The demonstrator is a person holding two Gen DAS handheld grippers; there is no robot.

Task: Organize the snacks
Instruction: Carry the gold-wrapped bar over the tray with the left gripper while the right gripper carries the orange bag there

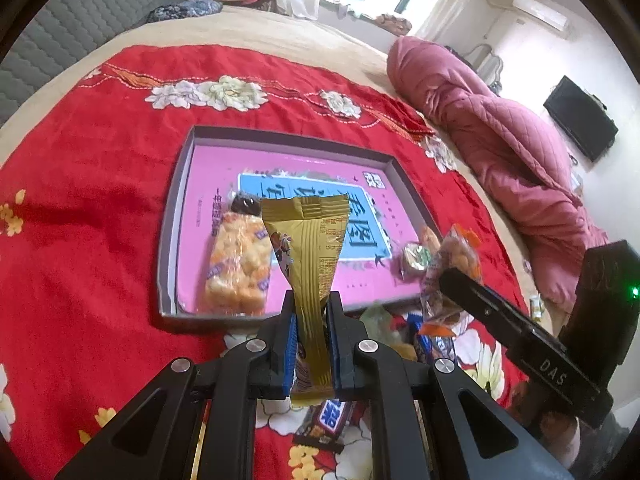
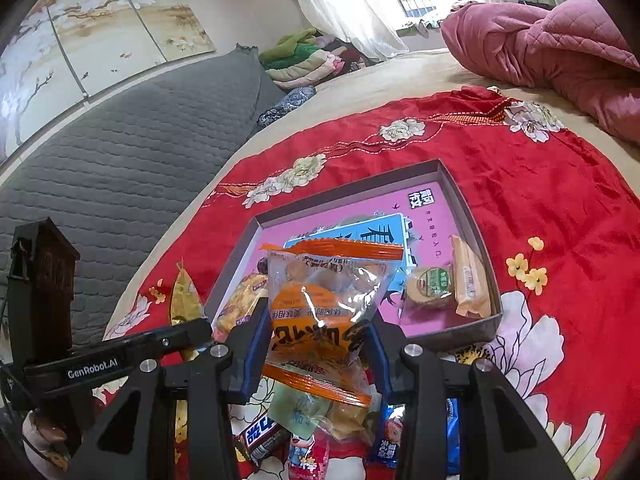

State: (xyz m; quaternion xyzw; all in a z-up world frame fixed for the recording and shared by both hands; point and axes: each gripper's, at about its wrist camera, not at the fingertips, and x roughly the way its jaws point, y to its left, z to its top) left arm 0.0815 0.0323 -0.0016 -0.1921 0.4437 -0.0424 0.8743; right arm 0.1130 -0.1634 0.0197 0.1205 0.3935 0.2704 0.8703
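Observation:
My left gripper [image 1: 312, 316] is shut on a gold snack packet [image 1: 312, 248], held upright above the near edge of the pink-floored box [image 1: 280, 138]. My right gripper [image 2: 316, 320] is shut on a clear packet with orange print [image 2: 320, 304], held just before the box [image 2: 472, 208]. In the box lie an orange puffed-snack bag [image 1: 236, 268], a round green-labelled cake [image 2: 430, 286] and a tan wrapped bar [image 2: 470, 284]. The right gripper's body shows in the left wrist view [image 1: 520, 332].
Several loose snacks lie on the red flowered cloth [image 1: 88, 208] below the grippers, among them a chocolate bar [image 1: 332, 420] and blue packets [image 2: 452, 444]. A pink quilt [image 1: 500, 128] lies to the right, a grey headboard [image 2: 132, 136] to the left.

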